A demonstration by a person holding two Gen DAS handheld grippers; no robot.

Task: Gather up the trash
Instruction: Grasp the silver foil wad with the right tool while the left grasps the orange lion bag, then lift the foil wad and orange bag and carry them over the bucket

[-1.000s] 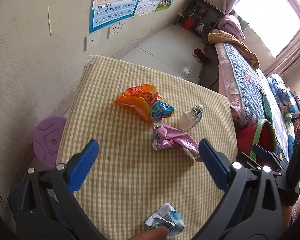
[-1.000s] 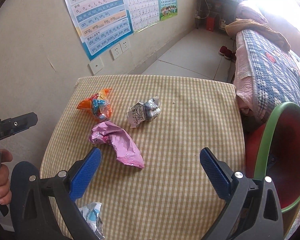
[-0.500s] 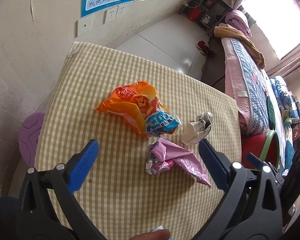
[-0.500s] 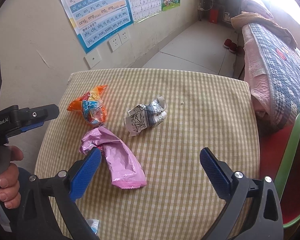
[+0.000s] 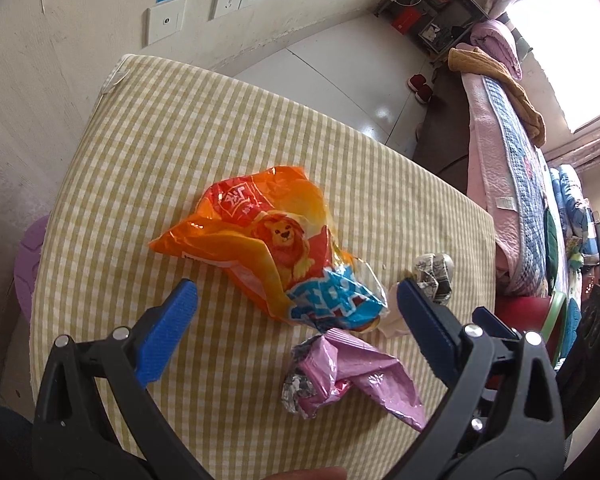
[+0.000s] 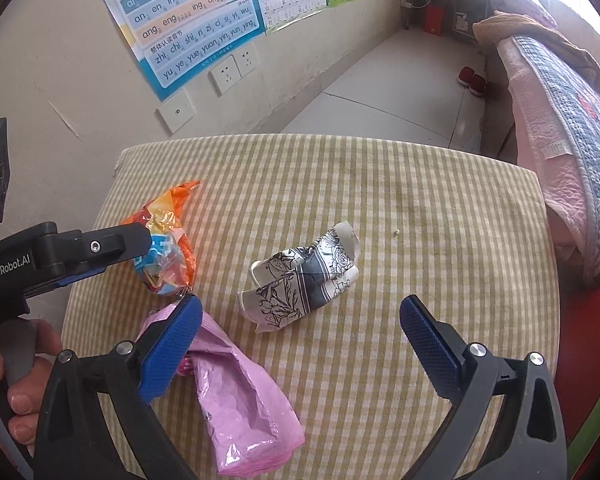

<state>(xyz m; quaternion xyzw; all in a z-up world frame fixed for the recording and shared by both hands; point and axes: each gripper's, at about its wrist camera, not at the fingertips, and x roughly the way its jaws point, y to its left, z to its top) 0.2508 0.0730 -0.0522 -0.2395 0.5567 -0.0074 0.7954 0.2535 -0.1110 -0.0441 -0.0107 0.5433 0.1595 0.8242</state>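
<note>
Trash is looming larger: I am closing my spread left tongs (image 5: 296,300) on the orange wrapper (image 5: 260,240) at frame centre; right tongs (image 6: 300,314) are gaping, empty.

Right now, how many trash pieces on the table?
3: orange snack bag far left, pink wrapper nearest, crushed patterned cup centre. More may hide below the grippers.

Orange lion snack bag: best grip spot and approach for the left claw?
Probably the raised, crumpled blue end of the orange snack bag, nearest the open left claw. Come from above, fingers straddling that bunch. The orange end lies flatter on the checked cloth, offering less to pinch. The pink wrapper sits close beside; avoid catching it.
</note>
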